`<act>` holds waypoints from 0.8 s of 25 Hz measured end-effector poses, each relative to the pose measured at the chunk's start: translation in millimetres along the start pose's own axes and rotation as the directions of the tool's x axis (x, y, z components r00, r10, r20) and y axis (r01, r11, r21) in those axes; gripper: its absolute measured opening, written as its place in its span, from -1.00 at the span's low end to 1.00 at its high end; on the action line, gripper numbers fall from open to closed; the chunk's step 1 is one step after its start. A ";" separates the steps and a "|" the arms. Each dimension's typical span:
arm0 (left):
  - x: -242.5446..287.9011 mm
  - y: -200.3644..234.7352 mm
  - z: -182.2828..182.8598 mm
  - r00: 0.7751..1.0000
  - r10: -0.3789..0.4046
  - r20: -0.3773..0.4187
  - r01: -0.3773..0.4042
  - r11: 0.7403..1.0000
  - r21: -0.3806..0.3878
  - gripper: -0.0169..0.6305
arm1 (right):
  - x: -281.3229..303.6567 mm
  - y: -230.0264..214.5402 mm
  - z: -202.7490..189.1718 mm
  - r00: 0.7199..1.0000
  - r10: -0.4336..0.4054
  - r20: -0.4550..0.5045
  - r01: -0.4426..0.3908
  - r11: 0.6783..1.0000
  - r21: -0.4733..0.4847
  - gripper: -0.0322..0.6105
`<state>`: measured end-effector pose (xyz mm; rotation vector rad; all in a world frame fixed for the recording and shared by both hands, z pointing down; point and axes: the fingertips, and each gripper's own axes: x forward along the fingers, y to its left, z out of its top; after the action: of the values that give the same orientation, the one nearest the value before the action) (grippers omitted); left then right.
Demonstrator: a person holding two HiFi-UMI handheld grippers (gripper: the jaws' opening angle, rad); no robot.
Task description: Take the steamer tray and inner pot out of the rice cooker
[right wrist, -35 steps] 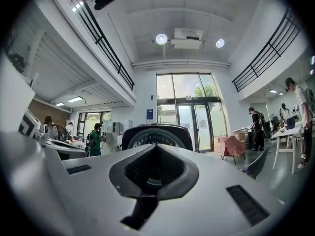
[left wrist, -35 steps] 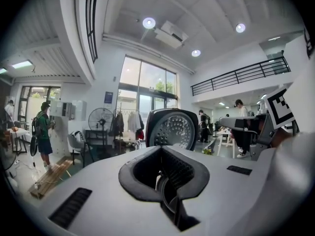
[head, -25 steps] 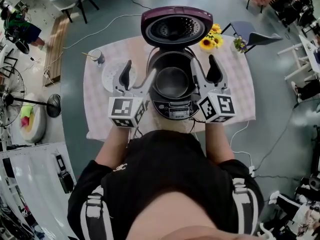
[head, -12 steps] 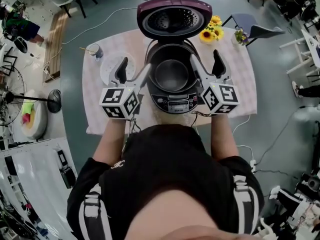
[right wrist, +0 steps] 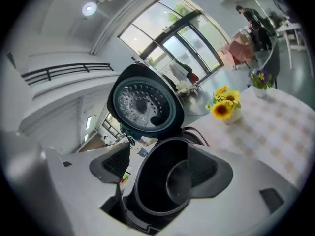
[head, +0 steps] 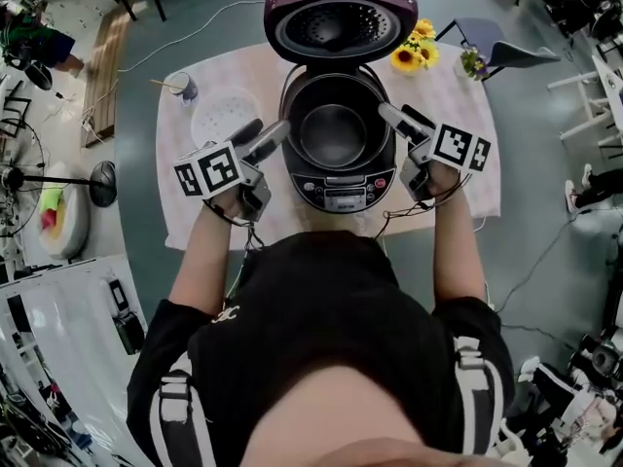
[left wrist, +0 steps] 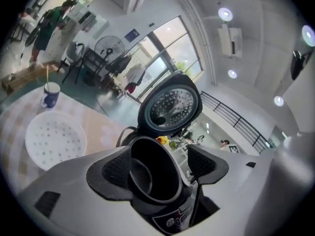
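The rice cooker [head: 338,178] stands on the table with its purple lid [head: 339,22] raised. The dark inner pot [head: 333,134] sits inside it, also seen as the inner pot [left wrist: 142,173] and the inner pot [right wrist: 170,181]. The white perforated steamer tray [head: 224,115] lies on the cloth left of the cooker, the same steamer tray [left wrist: 54,139]. My left gripper [head: 261,134] is open at the cooker's left rim. My right gripper [head: 401,117] is open at the right rim; its jaws have just been opening, nothing between them.
A cup [head: 185,88] with a stick stands at the table's back left. Sunflowers [head: 411,54] and a small flower vase [head: 471,63] stand at the back right. A power cord hangs off the front edge. Chairs and a fan stand on the floor around.
Both grippers have sunk and rolled outward, from above the cooker's front to beside its rim. The right gripper's jaws stand wider.
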<state>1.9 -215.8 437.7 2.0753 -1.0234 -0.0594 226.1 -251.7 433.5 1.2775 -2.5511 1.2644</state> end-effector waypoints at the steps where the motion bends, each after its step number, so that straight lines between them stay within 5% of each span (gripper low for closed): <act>1: 1.7 3.9 -1.7 1.000 -0.013 -0.008 0.013 0.999 -0.049 0.11 | 0.1 -5.6 -2.0 1.000 0.004 -0.014 -0.004 0.999 0.039 0.16; 6: 13.5 20.5 -15.8 0.994 -0.089 -0.060 0.069 0.956 -0.284 0.11 | 2.3 -31.5 -21.0 0.991 0.054 -0.124 -0.036 0.989 0.145 0.16; 12: 21.1 26.9 -42.3 0.974 -0.170 -0.149 0.093 0.903 -0.421 0.11 | 2.4 -40.9 -39.1 0.961 0.198 -0.192 -0.134 0.943 0.305 0.16; 20: 24.2 34.5 -63.9 0.953 -0.252 -0.170 0.119 0.823 -0.556 0.11 | 7.0 -55.7 -58.0 0.939 0.275 -0.205 -0.159 0.879 0.449 0.15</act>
<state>19.1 -203.4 511.3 1.6021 -0.5635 -0.1766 241.0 -236.2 511.2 0.7916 -2.3538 1.9785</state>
